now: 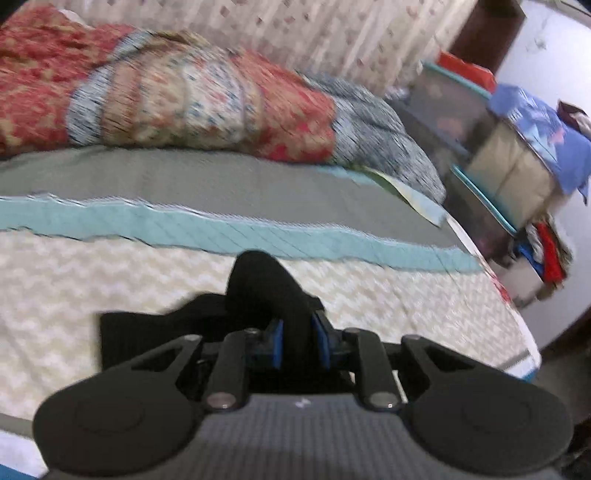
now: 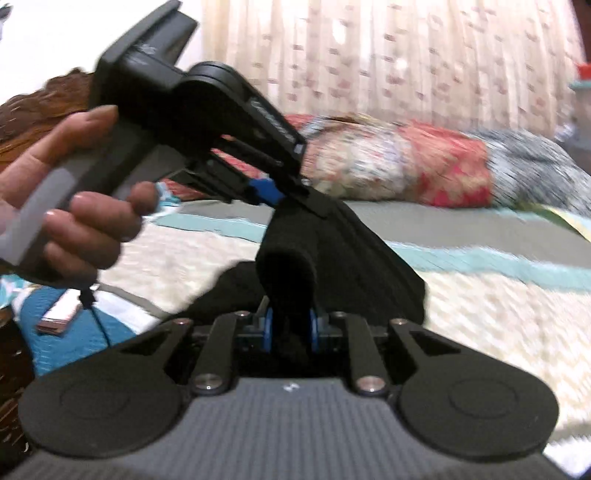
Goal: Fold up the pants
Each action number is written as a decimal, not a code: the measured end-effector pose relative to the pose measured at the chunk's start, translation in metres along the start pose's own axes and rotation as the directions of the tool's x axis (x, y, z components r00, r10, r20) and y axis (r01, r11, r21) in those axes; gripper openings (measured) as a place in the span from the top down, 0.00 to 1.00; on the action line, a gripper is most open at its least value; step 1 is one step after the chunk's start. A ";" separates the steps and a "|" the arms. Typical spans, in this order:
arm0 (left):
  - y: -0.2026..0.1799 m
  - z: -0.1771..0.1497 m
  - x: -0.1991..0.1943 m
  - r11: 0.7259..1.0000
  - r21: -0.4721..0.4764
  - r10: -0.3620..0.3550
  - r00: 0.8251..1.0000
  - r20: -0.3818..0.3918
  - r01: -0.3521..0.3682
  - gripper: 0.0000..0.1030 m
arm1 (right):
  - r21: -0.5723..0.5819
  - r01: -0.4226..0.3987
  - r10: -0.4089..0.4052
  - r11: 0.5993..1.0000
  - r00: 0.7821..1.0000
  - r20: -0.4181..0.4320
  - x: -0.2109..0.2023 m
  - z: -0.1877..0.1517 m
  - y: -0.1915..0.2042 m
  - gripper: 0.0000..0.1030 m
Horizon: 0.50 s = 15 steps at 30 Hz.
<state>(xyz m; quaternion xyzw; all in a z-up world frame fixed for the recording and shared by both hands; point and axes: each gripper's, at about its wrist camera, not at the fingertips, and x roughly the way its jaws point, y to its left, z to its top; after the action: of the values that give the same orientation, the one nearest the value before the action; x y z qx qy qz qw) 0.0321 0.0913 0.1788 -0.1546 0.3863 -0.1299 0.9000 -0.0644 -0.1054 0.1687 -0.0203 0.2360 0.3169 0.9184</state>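
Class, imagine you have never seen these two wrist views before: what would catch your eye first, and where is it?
First, the black pants, bunched and lifted off the chevron bedspread in mid-frame, pinched by both the right gripper and the left gripper. Next, the person's hand gripping the left tool's handle at the left edge of the right wrist view. Behind lies a red floral quilt, rolled along the curtain.

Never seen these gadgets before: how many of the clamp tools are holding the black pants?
2. The right tool pinches a bunched fold nearest the right wrist camera. The left tool, held in a hand, grips the pants farther up.
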 end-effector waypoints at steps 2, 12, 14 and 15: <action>0.024 0.003 -0.015 0.999 -0.013 0.044 0.998 0.035 -0.044 0.84 | -0.021 -0.042 0.042 0.999 0.999 -0.012 0.014 0.007 0.019 0.80; 0.111 -0.034 -0.002 0.973 -0.157 0.158 0.985 -0.065 -0.167 0.72 | -0.164 -0.171 0.139 0.972 0.972 -0.189 0.090 -0.011 0.090 0.82; 0.114 -0.043 0.005 0.973 -0.155 0.159 0.984 -0.079 -0.170 0.52 | -0.123 -0.187 0.164 0.975 0.970 -0.178 0.080 -0.009 0.081 0.74; 0.114 -0.044 0.009 0.973 -0.153 0.159 0.984 -0.080 -0.170 0.50 | -0.099 -0.199 0.180 0.975 0.968 -0.175 0.073 -0.008 0.076 0.64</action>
<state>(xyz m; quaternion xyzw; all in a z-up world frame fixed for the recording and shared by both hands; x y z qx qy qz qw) 0.0191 0.1848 0.1007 -0.1891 0.4371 -0.0286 0.8788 -0.0625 -0.0042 0.1374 -0.0773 0.2934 0.4137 0.8584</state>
